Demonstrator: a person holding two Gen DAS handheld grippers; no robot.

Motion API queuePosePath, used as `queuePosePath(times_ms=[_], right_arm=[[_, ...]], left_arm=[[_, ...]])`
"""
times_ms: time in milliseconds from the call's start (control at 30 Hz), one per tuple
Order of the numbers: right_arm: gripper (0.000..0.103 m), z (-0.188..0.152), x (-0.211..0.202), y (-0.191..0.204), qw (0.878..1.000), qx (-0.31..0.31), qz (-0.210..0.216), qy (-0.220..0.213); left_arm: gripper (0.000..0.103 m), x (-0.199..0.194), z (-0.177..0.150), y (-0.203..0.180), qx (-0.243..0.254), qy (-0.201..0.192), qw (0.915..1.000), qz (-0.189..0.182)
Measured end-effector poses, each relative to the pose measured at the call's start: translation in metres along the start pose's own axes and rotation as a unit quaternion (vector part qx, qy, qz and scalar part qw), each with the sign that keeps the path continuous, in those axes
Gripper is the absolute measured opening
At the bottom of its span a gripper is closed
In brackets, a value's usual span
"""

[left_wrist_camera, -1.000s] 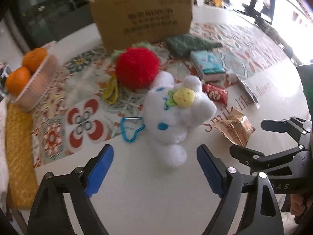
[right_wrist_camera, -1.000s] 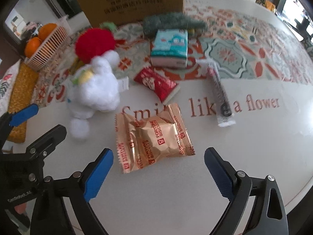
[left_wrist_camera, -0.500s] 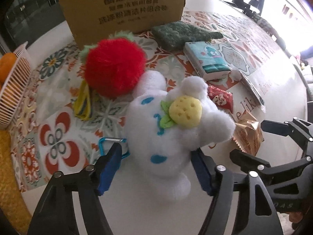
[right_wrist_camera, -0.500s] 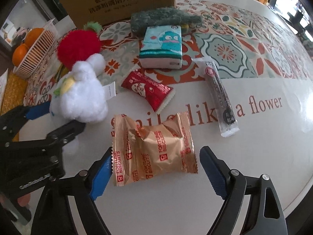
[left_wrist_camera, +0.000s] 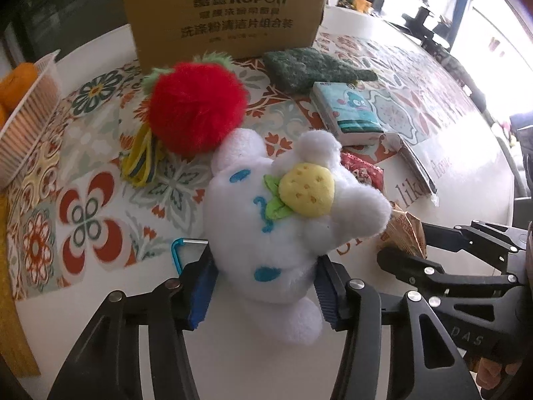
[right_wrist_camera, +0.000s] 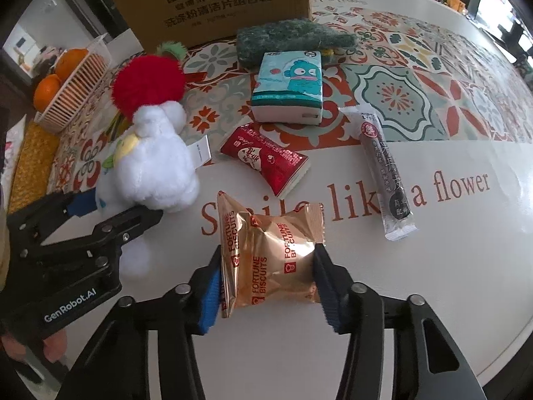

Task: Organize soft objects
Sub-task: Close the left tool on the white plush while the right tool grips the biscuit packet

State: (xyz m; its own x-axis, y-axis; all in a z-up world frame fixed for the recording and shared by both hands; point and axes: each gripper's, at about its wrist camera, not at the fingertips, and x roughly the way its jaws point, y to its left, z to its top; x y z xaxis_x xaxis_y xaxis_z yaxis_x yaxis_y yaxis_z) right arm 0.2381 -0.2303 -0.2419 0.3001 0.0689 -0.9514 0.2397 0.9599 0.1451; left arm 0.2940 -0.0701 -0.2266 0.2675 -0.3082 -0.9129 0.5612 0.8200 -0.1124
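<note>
Fingers of left gripper pinch the white plush toy low on its body, blue ribbed pads pressed into the fur on both sides. Right gripper clamped on gold foil biscuit packet, crinkled, pads touching both edges.

Round white table, glossy, red lettering, with patterned tile-print mat across far half. Bright windows far right; dark glass behind.

Cardboard box upright at back. Fuzzy red pom plush with green tuft, touching white plush's ear. Dark green scrubby cloth, tissue pack, white slatted basket of oranges, red snack pouch, long grey sachet.

Left view only: blue carabiner beside left pad, yellow strap under pom. Right view only: plush's white label tag.
</note>
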Motion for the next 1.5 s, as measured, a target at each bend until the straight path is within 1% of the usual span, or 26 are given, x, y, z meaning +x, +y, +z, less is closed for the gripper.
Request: queuePosePath(times_ms=[133, 367, 567, 733, 900, 1067, 1333, 1500], right_arm=[[0.048, -0.003, -0.001, -0.004, 1.0, -0.006, 0.014, -0.003], [0.048, 0.003, -0.012, -0.012, 0.999, -0.028, 0.038, -0.006], [0.048, 0.008, -0.034, -0.016, 0.997, -0.051, 0.055, -0.025], [0.048, 0.017, -0.054, -0.018, 0.994, -0.069, 0.067, -0.053], [0.048, 0.028, -0.07, -0.015, 0.991, -0.083, 0.07, -0.082], [0.048, 0.039, -0.091, -0.014, 0.986, -0.096, 0.073, -0.115], [0.048, 0.063, -0.126, -0.011, 0.975, -0.109, 0.086, -0.173], [0.048, 0.079, -0.143, -0.008, 0.968, -0.112, 0.096, -0.204]], left_arm=[[0.053, -0.009, -0.005, -0.003, -0.026, -0.007, 0.9993, 0.026], [0.053, -0.035, -0.008, -0.013, -0.061, -0.035, 0.9963, 0.049], [0.053, -0.057, -0.002, -0.024, -0.082, -0.064, 0.9926, 0.063], [0.053, -0.076, 0.008, -0.032, -0.097, -0.089, 0.9886, 0.073], [0.053, -0.096, 0.018, -0.036, -0.109, -0.116, 0.9835, 0.086], [0.053, -0.115, 0.031, -0.039, -0.116, -0.144, 0.9785, 0.091], [0.053, -0.146, 0.058, -0.039, -0.109, -0.193, 0.9695, 0.105], [0.053, -0.159, 0.075, -0.037, -0.104, -0.211, 0.9658, 0.11]])
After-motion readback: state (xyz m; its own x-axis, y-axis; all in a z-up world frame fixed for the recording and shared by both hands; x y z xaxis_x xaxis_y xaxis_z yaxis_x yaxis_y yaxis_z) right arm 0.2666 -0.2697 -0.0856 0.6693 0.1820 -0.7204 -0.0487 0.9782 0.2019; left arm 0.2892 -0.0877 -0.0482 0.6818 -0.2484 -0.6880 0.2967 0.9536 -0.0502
